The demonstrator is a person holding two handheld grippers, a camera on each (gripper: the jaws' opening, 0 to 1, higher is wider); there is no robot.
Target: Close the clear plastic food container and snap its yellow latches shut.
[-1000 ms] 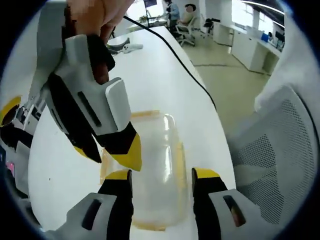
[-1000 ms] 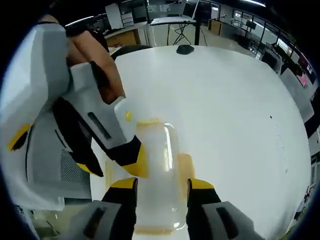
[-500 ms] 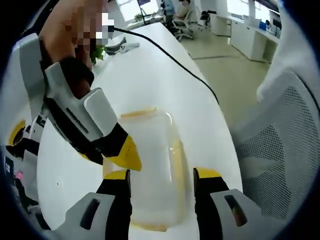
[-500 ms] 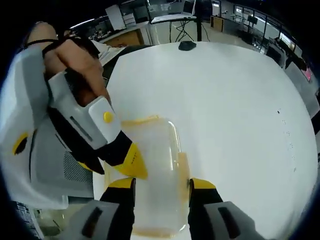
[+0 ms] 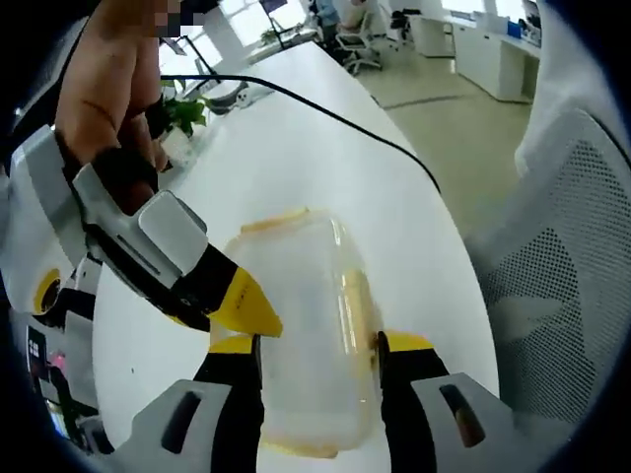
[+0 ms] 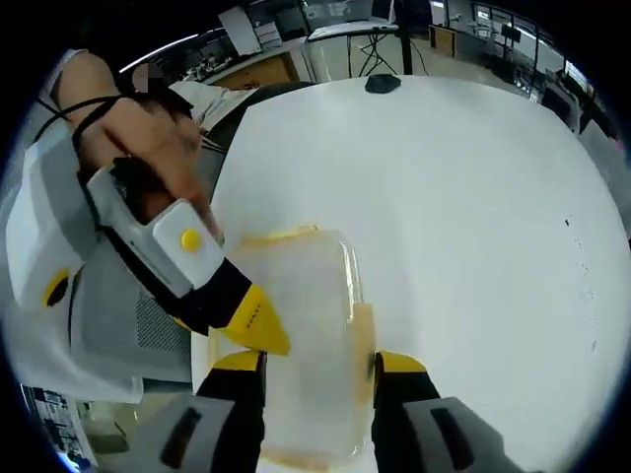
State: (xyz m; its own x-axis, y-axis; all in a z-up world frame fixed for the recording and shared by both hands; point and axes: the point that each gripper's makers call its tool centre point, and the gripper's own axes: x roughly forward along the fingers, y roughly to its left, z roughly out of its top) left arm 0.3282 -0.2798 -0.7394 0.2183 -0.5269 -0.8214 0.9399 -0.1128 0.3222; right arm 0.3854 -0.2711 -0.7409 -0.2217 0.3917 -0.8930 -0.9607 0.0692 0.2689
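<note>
Straddling the unlabelled container, both claws gape.

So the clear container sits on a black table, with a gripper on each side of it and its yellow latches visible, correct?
Not quite: the table is white, not black, as the right gripper view shows. The rest holds: the clear container with yellow latches lies between the right gripper jaws, with the left gripper at its other side.
</note>
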